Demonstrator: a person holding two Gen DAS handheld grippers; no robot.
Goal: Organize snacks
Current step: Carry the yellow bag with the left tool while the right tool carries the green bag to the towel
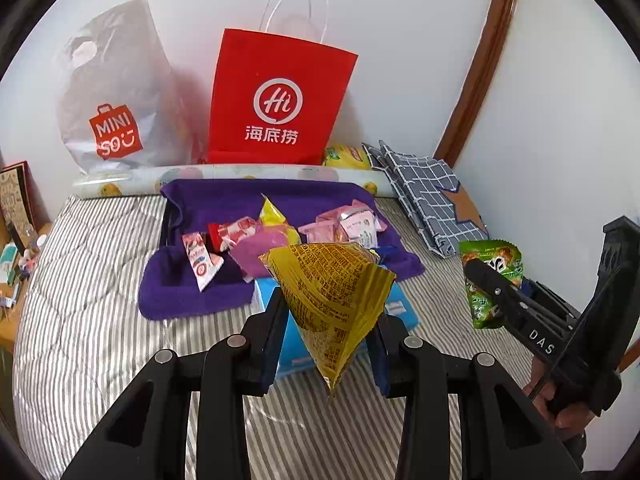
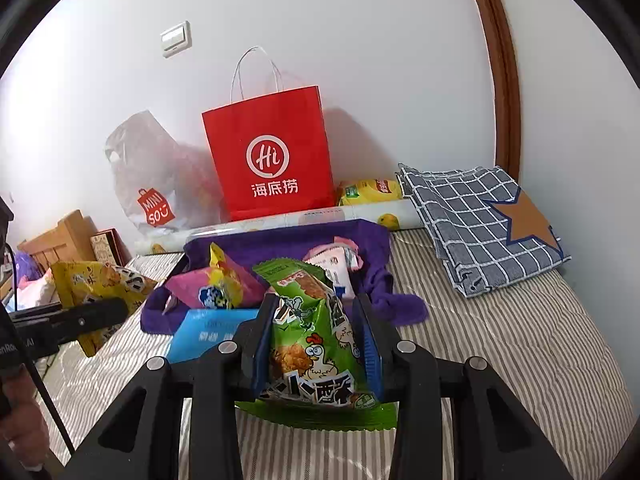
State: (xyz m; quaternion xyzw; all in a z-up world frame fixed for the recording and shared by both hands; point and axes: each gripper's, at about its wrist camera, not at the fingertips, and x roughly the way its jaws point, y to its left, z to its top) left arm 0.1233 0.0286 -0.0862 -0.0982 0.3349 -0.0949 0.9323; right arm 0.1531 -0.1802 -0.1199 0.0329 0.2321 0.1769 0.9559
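Snack packets (image 1: 352, 222) fill purple-lined tray (image 1: 192, 304).

White wall (image 2: 360, 40) – brown wooden trim (image 2: 502, 80) – striped bed cover (image 2: 500, 360)

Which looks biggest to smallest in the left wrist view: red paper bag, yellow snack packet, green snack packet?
1. red paper bag
2. yellow snack packet, held in the left gripper; nearness to the camera inflates it
3. green snack packet, partly hidden by the right gripper
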